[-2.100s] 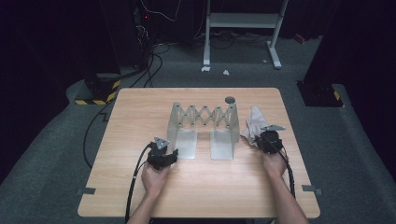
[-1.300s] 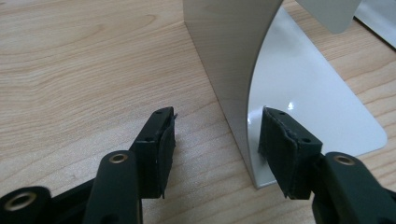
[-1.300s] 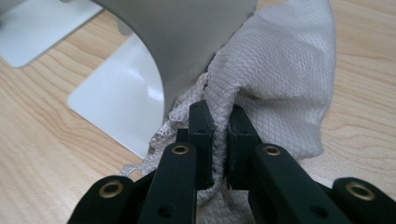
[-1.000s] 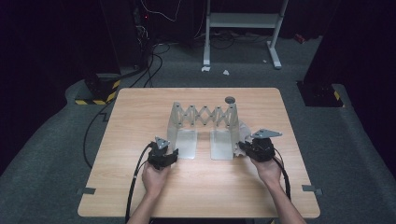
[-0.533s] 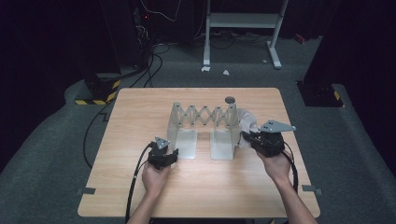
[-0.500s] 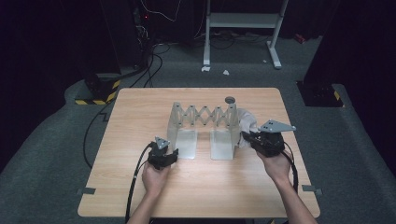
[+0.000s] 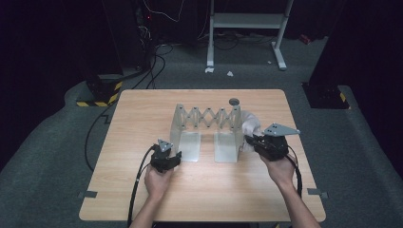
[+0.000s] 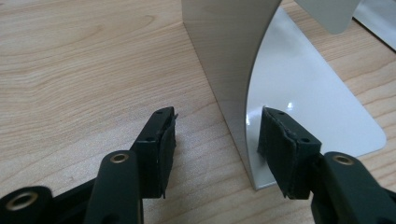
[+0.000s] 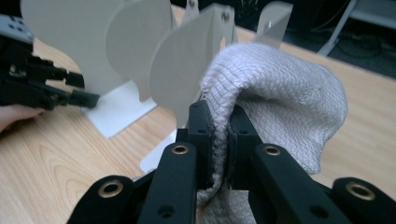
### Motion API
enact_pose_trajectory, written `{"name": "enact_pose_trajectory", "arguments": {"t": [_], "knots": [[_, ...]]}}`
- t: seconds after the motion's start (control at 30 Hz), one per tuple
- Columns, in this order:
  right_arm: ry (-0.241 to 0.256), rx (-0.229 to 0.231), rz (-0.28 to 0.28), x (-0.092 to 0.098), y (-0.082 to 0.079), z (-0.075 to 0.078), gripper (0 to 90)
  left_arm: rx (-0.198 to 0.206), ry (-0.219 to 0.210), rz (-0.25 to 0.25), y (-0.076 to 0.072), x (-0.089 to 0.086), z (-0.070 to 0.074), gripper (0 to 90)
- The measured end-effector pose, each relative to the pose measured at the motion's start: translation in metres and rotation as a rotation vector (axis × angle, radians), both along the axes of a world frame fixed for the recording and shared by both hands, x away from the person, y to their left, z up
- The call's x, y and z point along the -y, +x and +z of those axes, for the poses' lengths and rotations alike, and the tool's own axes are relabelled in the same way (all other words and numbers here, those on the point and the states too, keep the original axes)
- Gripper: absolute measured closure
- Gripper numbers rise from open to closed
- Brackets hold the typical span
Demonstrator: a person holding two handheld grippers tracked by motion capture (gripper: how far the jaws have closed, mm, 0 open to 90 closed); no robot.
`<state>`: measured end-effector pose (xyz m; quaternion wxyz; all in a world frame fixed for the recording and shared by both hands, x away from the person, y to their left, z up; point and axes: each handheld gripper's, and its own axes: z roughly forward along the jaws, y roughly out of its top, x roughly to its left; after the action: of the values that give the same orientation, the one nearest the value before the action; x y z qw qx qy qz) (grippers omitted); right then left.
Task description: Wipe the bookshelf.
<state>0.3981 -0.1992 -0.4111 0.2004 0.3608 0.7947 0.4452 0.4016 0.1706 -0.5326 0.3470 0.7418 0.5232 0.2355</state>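
1. Fingers first: the right gripper (image 9: 218,135) is clamped tight on a fold of the white knit cloth (image 9: 280,98), with the fabric bunched between the pads. The left gripper (image 8: 215,149) is spread apart, one finger on each side of the upright plate of the metal rack (image 8: 233,70), not squeezing it as far as I can see.

2. Where the cloth is: up off the desk (image 7: 142,118), hanging from the right gripper just beside the rack's right end plate (image 7: 236,124) and touching or nearly touching it. Can't tell which from where I'm standing.

3. Doing this step well, my guess: the cloth looks headed onto or over the rack, so I'd close the left fingers on that plate before anything else, since the accordion frame looks like it could slide or fold up. Then lift the cloth high enough to clear the plate's top edge instead of dragging it sideways into it.

4. Hands: the left hand (image 7: 157,180) sits low with the gripper close to the desk, pointed at the rack's left foot. The right hand (image 7: 280,168) is angled inward toward the rack.

5. A small dark round thing (image 7: 234,101) sits behind the rack, out of the way.
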Motion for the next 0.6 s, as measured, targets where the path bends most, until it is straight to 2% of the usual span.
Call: {"name": "enact_pose_trajectory", "arguments": {"t": [0.03, 0.1, 0.13, 0.23, 0.27, 0.33, 0.47, 0.5, 0.53, 0.6], "knots": [[0.0, 0.0, 0.0, 0.0, 0.0, 0.0, 83.5, 0.0, -0.001, 0.001, 0.0, 0.0, 0.0, 46.1], [-0.018, -0.016, -0.003, -0.002, 0.0, -0.009, 83.5, 0.001, -0.003, -0.001, 0.0, 0.0, 0.0, 46.2], [-0.018, -0.034, -0.003, -0.002, 0.003, -0.017, 83.5, 0.004, -0.002, -0.008, 0.001, 0.0, 0.0, 47.5], [-0.013, -0.057, -0.01, -0.003, 0.006, -0.027, 83.5, 0.004, -0.003, -0.009, 0.001, 0.001, 0.0, 48.1], [-0.015, -0.081, -0.015, -0.005, 0.009, -0.037, 83.5, 0.004, -0.003, -0.009, 0.001, 0.001, 0.0, 48.1], [-0.013, -0.094, -0.017, -0.005, 0.011, -0.043, 83.5, 0.005, -0.002, -0.009, 0.001, 0.001, 0.0, 48.1], [-0.007, -0.171, -0.028, -0.005, 0.024, -0.07, 83.4, 0.004, -0.002, -0.01, 0.001, 0.001, 0.0, 48.1], [-0.007, -0.171, -0.028, -0.005, 0.024, -0.07, 83.4, 0.004, -0.002, -0.01, 0.001, 0.001, 0.0, 48.1], [-0.009, -0.199, -0.029, -0.006, 0.028, -0.078, 83.5, 0.004, -0.003, -0.01, 0.001, 0.001, 0.0, 48.1], [-0.015, -0.208, -0.031, -0.007, 0.031, -0.081, 83.4, 0.004, -0.003, -0.01, 0.001, 0.001, 0.0, 48.1]]}}
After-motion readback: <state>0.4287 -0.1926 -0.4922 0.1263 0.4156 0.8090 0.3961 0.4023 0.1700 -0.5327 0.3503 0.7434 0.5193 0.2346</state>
